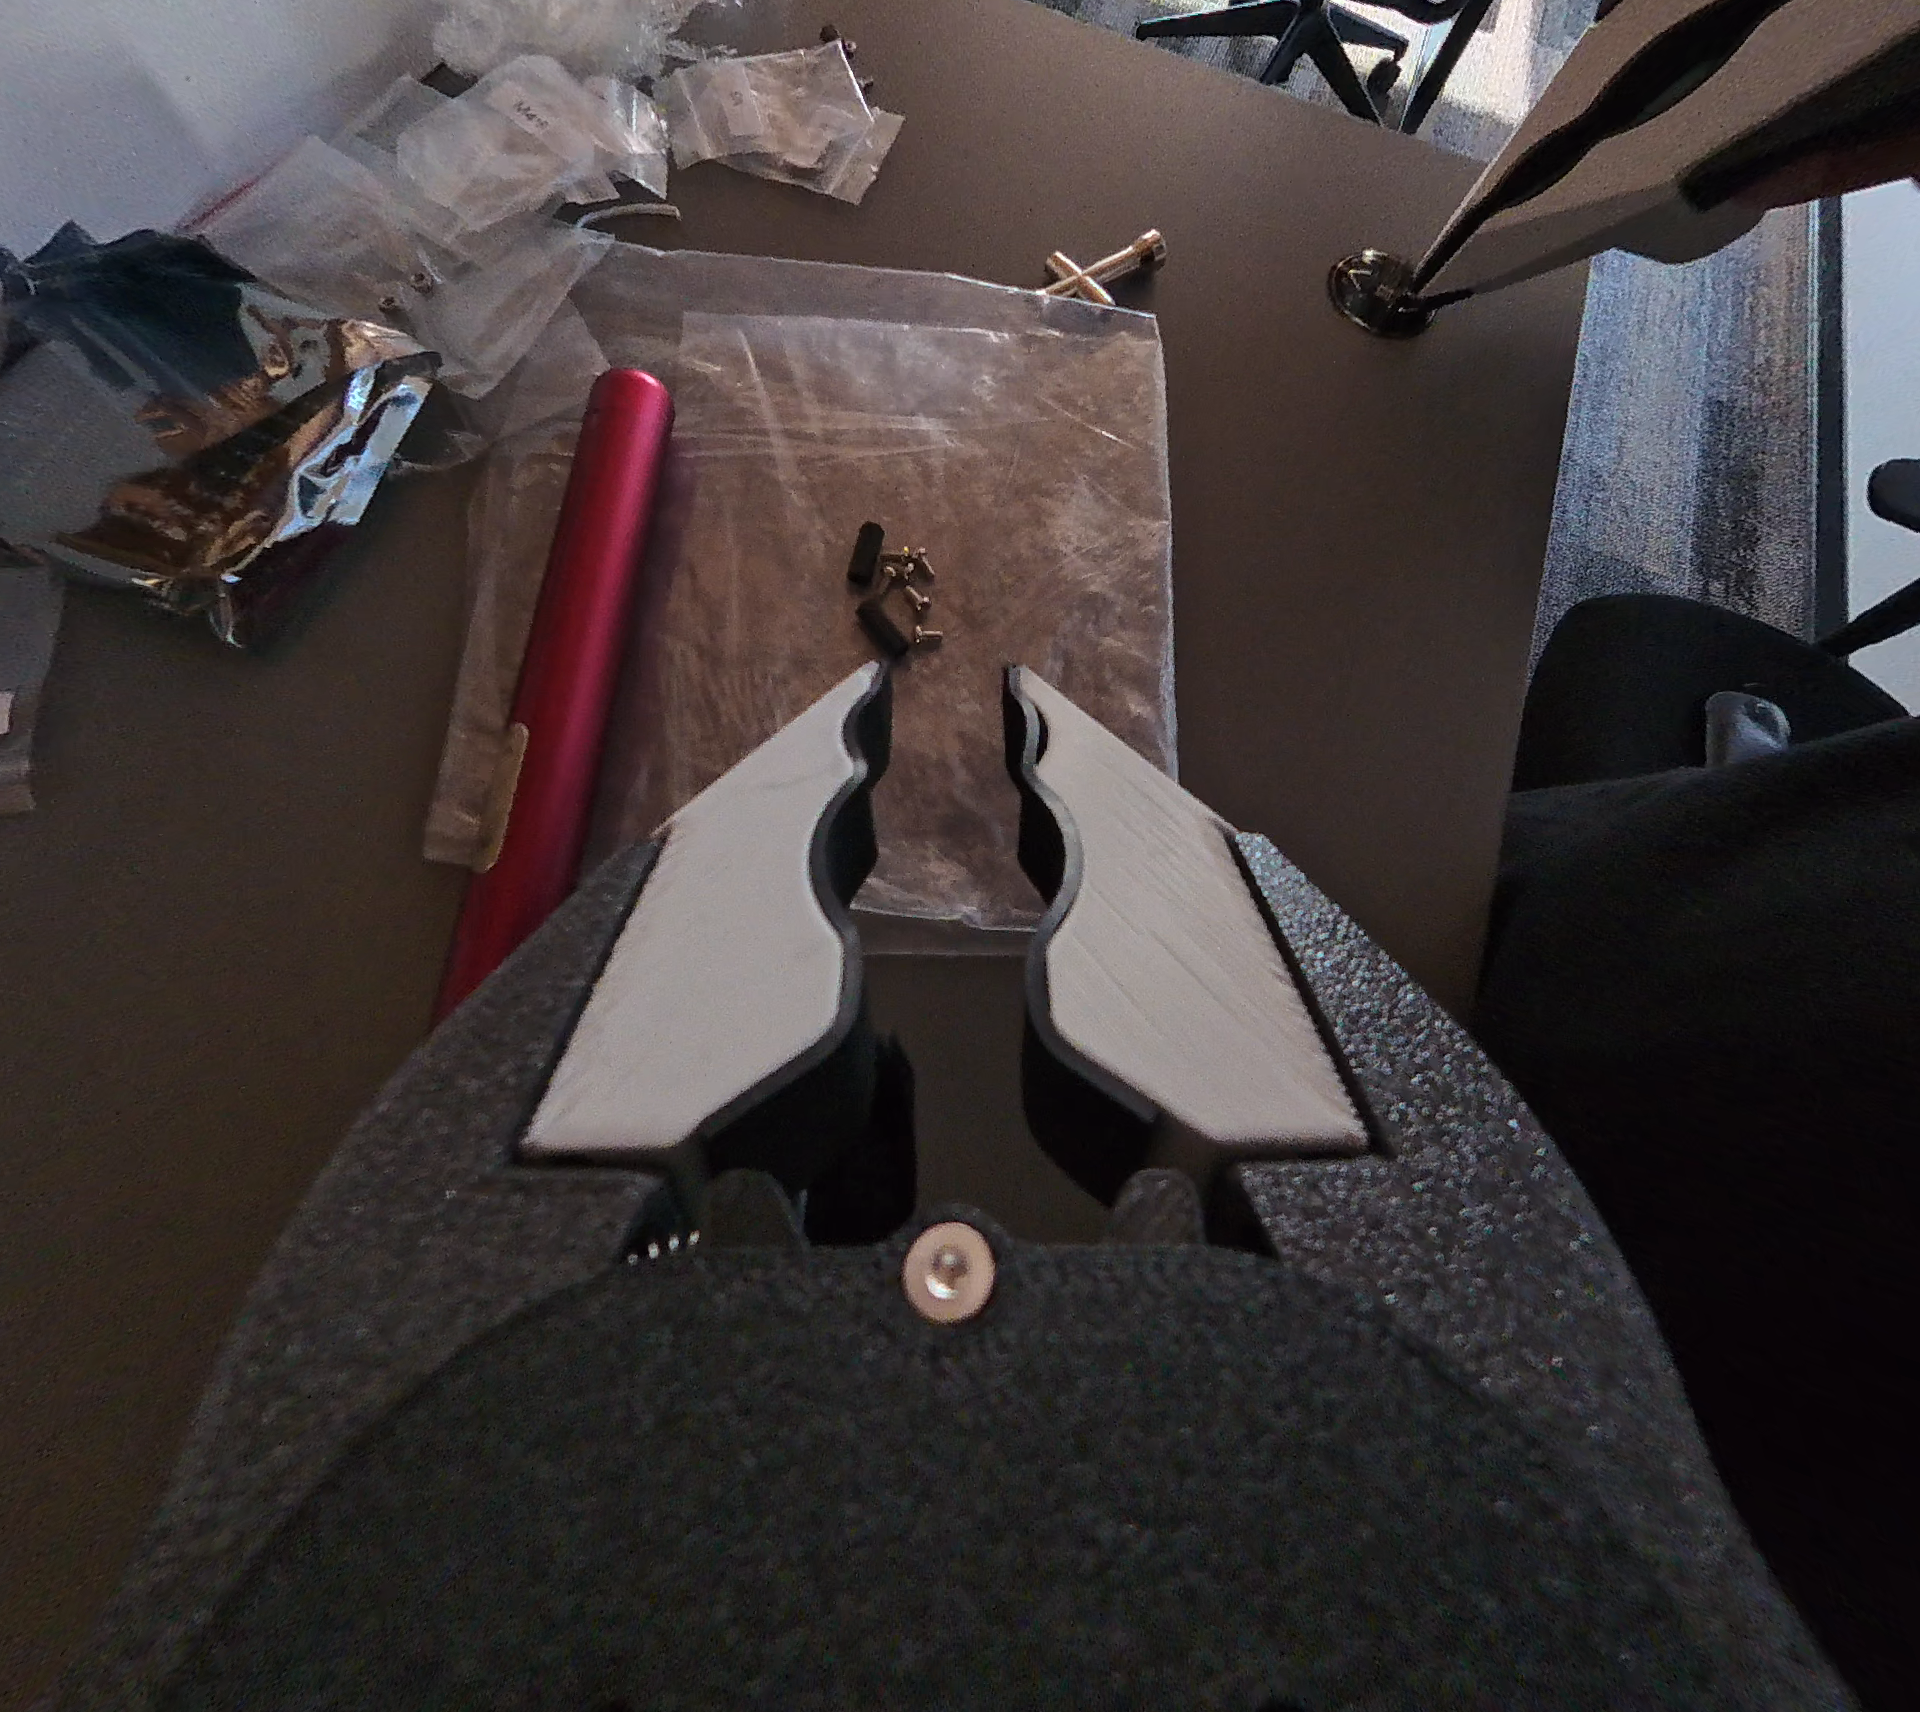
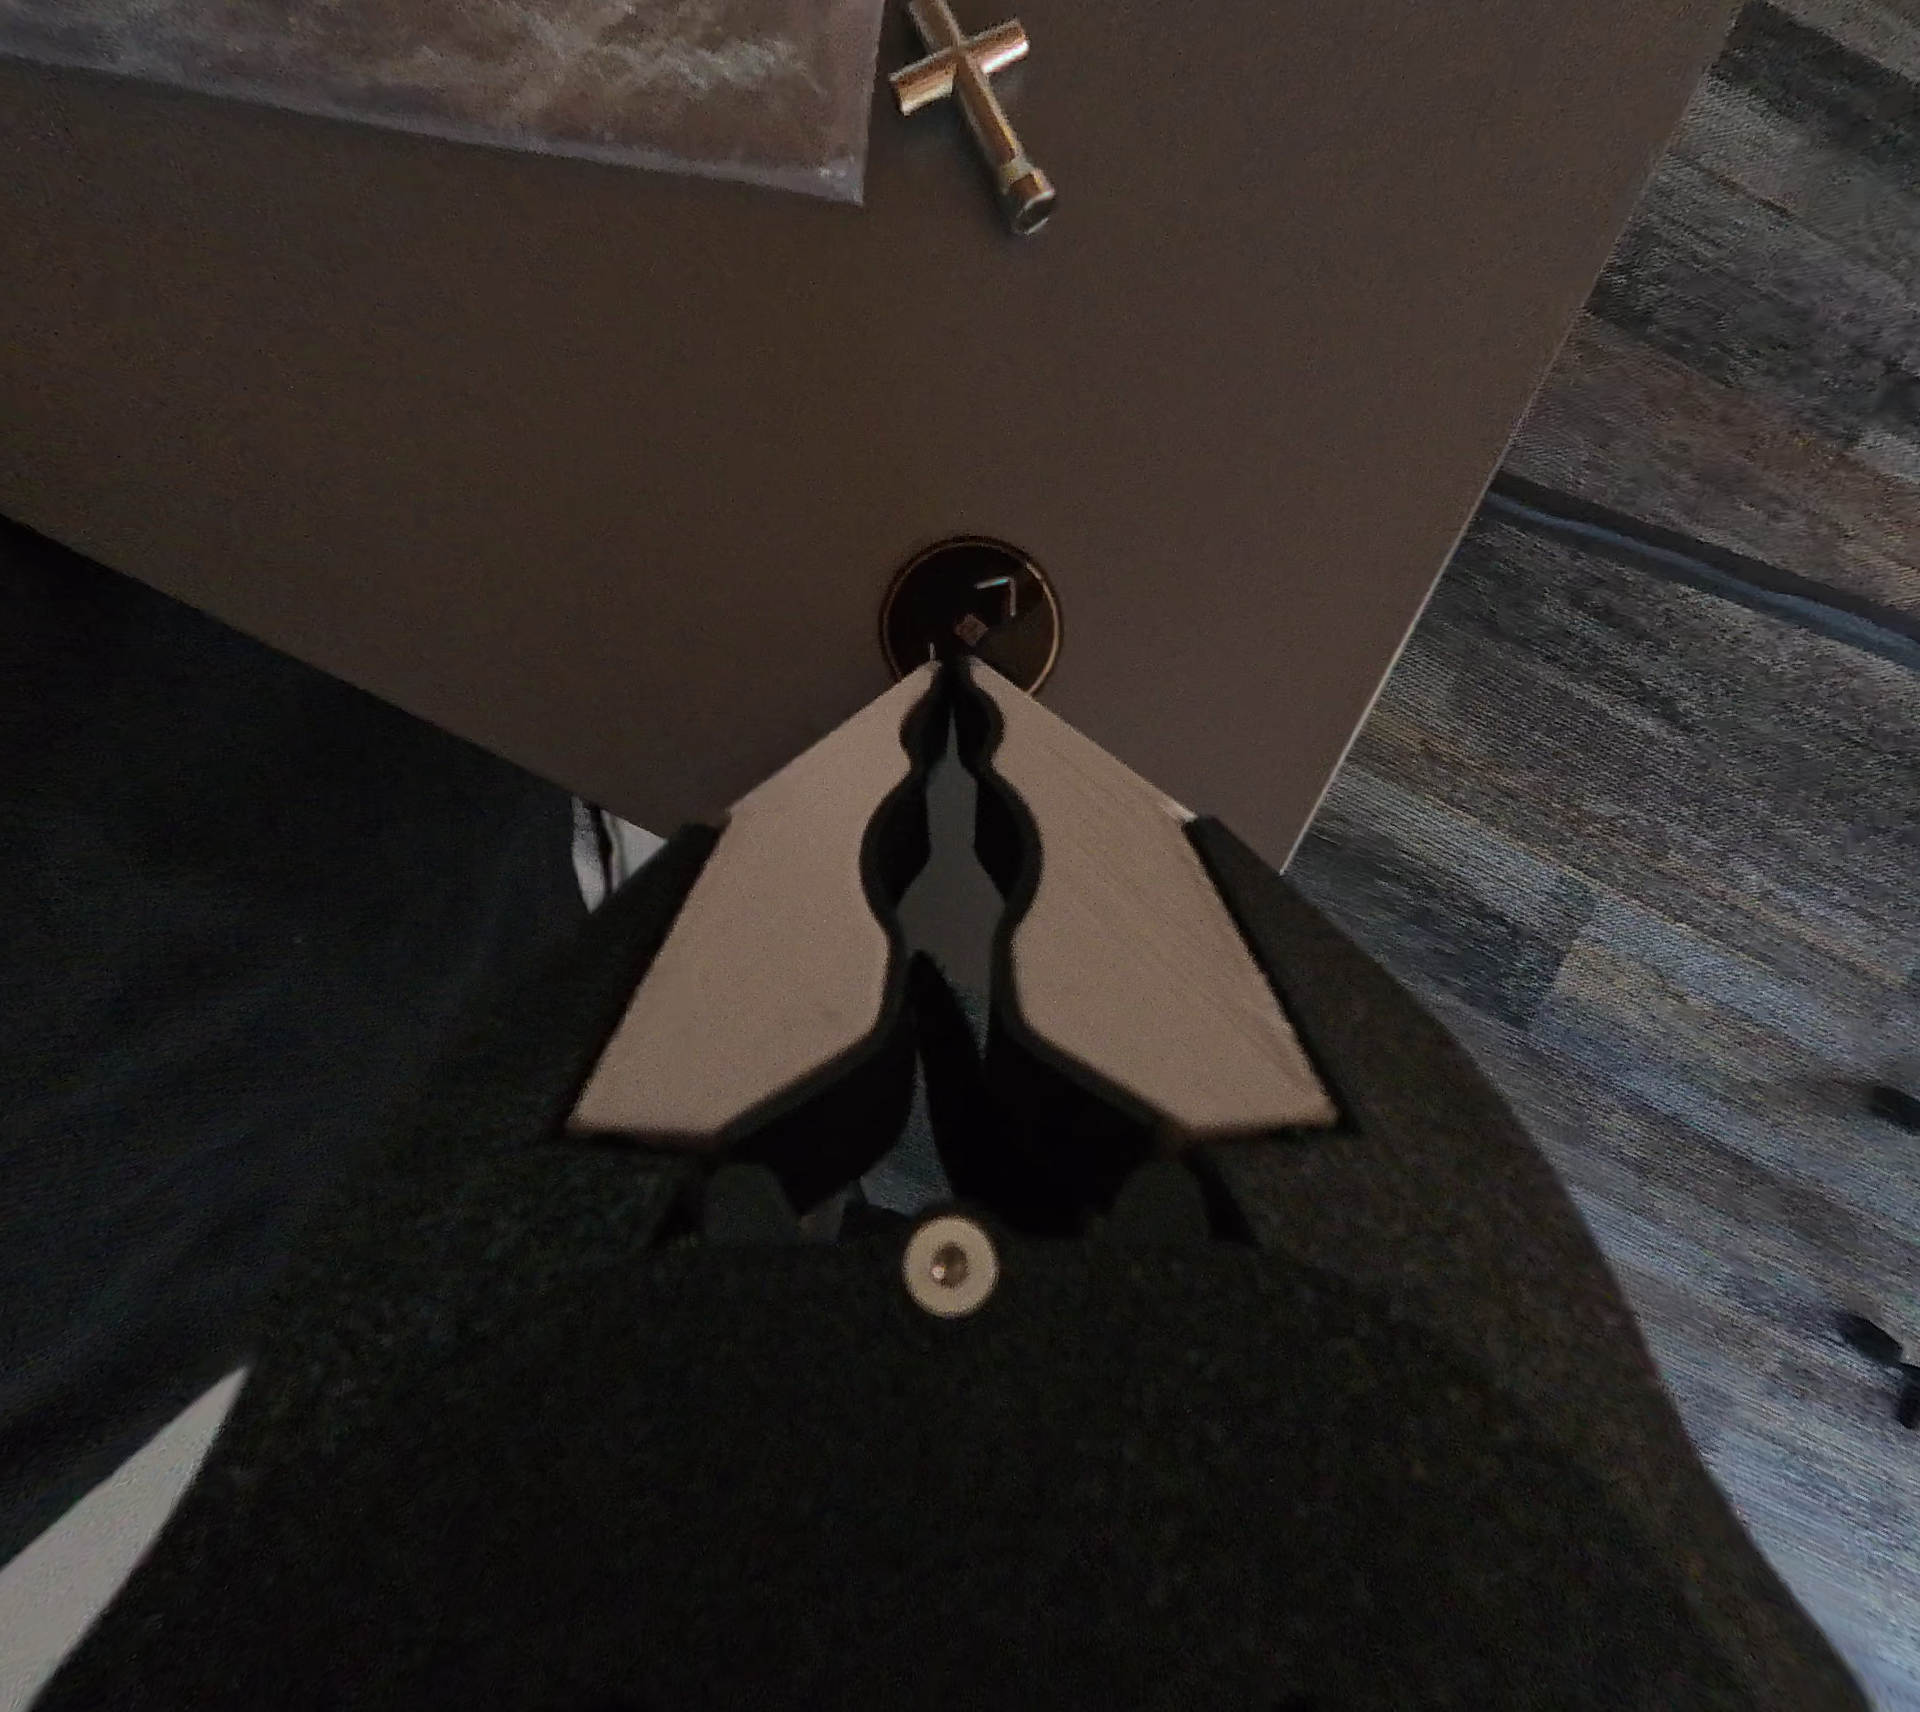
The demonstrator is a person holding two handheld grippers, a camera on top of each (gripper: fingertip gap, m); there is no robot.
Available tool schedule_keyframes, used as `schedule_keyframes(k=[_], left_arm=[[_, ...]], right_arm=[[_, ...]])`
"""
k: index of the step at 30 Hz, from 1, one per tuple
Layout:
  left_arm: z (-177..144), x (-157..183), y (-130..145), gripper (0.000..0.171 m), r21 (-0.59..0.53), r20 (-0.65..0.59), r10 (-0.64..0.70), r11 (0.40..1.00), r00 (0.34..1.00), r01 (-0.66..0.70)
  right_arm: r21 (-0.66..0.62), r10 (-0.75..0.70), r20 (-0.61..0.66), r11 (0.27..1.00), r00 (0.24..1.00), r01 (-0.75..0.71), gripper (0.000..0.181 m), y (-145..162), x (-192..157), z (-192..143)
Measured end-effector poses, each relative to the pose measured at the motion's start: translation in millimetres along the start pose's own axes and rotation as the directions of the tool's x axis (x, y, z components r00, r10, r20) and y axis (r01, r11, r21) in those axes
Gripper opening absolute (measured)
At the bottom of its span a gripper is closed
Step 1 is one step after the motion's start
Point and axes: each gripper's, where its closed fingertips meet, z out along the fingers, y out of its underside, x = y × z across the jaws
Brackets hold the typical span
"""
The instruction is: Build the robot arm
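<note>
Only the left wrist view is showing the left gripper (image 1: 943, 675) hanging empty with its jaws spread wide above the clear plastic sheet (image 1: 935, 415), just short of the small screws (image 1: 902, 587) lying on it, a red tube (image 1: 582, 623) resting along the sheet's left edge. Meanwhile the right wrist view is showing the right gripper (image 2: 951, 670) nearly closed, its tips sitting at the dark round disc (image 2: 971, 613) on the brown table (image 2: 520, 363), well beyond the sheet's far right corner; whether it is pinching anything I cannot tell, and the metal cross wrench (image 2: 971, 88) is lying just beside that corner.
</note>
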Motion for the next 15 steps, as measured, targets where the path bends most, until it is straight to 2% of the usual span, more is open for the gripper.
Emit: schedule_keyframes(k=[6,15], left_arm=[[-0.4,1.9,1.5,0.020,-0.004,-0.007,-0.009,1.000,1.000,0.009],[-1.5,4.5,3.7,0.020,-0.014,-0.009,-0.026,1.000,1.000,0.026]], right_arm=[[-0.080,-0.060,-0.030,0.995,0.998,0.057,0.000,-0.8,-0.6,-0.1],[-0.049,-0.028,-0.033,0.998,0.999,0.026,0.000,-1.1,-0.7,-0.3]])
